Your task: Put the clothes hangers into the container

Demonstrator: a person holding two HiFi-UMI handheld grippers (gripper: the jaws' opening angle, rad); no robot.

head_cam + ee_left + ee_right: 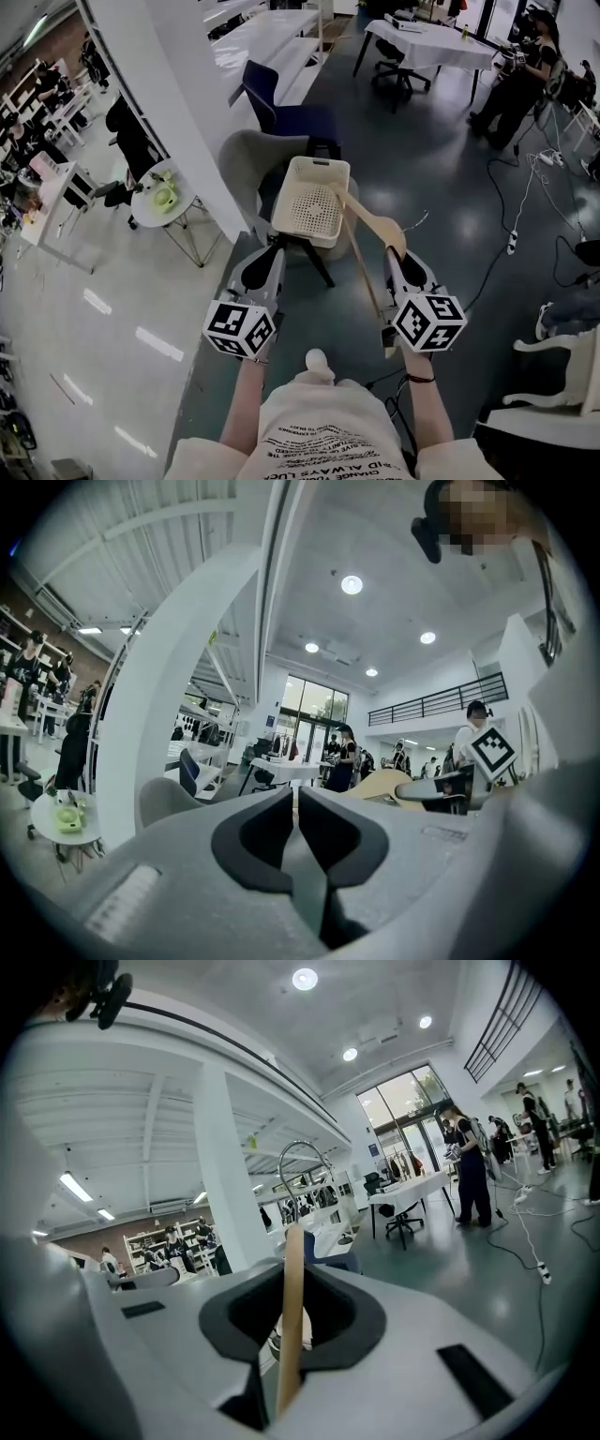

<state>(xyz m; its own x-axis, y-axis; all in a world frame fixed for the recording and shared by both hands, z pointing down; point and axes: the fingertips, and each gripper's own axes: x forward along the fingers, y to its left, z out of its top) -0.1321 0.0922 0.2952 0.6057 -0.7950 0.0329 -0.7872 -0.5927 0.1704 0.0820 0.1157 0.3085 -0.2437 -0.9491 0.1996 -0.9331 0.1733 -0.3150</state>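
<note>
A cream perforated basket [298, 171] stands on a black-legged stand just ahead of me. My right gripper [398, 253] is shut on a wooden clothes hanger [375, 225]. The hanger's broad shoulder reaches up-left over the basket's right rim, and its thin bar runs back beside the marker cube. In the right gripper view the hanger [292, 1316] stands upright between the pads of that gripper [292, 1290], with its metal hook [302, 1150] curving above. My left gripper [273, 247] points at the basket's near left corner. Seen in the left gripper view, this gripper [294, 797] is shut with nothing held.
A grey chair [242, 157] and a blue chair [281, 114] stand behind the basket beside a white pillar [169, 84]. A small round table [165, 198] is to the left. Cables [521, 202] cross the floor at right. A white-clothed table [429, 43] and standing people [518, 84] are far back.
</note>
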